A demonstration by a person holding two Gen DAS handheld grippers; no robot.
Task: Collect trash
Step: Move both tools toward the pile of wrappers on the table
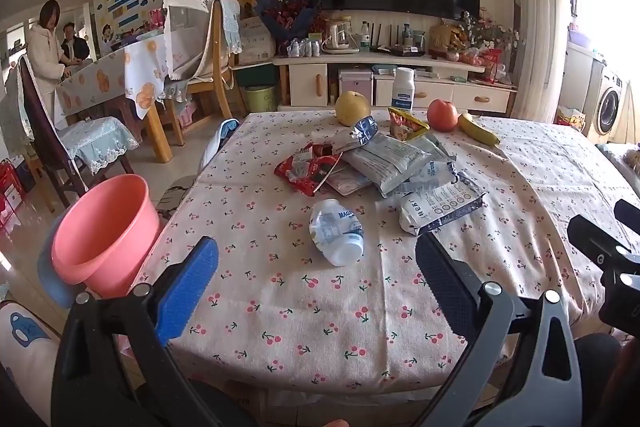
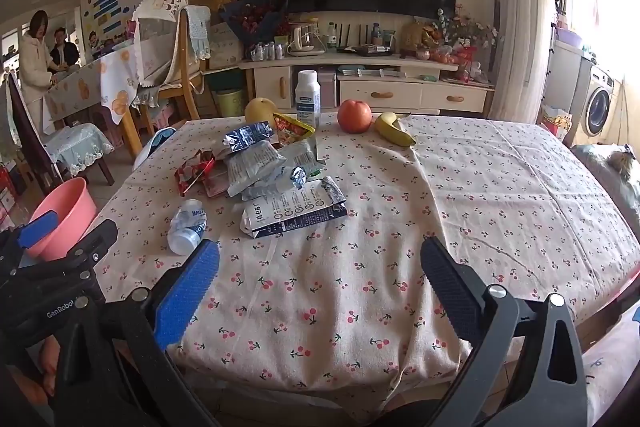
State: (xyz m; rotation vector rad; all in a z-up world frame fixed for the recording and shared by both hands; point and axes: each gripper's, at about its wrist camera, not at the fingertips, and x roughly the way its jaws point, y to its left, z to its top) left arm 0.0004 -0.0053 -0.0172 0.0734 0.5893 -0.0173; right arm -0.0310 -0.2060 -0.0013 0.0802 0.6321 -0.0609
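A heap of empty snack wrappers [image 1: 384, 163] [image 2: 264, 171] lies mid-table on the cherry-print cloth [image 1: 304, 299] [image 2: 500, 195]. Among them are a red wrapper [image 1: 306, 169] [image 2: 194, 171] and a white-and-blue bag [image 1: 438, 207] [image 2: 292, 213]. A squashed clear plastic bottle [image 1: 338, 231] [image 2: 187, 225] lies nearer me. A pink bucket [image 1: 106, 231] [image 2: 62, 217] stands off the table's left edge. My left gripper [image 1: 316, 287] is open over the near edge, short of the bottle. My right gripper [image 2: 320, 291] is open too, with only cloth between its fingers.
At the table's far edge stand a pear [image 1: 352, 108], a white bottle [image 1: 403, 89], an apple [image 1: 442, 115] and a banana [image 1: 478, 129]. Behind are a TV cabinet [image 1: 380, 83], chairs [image 1: 52, 143] and two people [image 1: 46, 51] at the far left.
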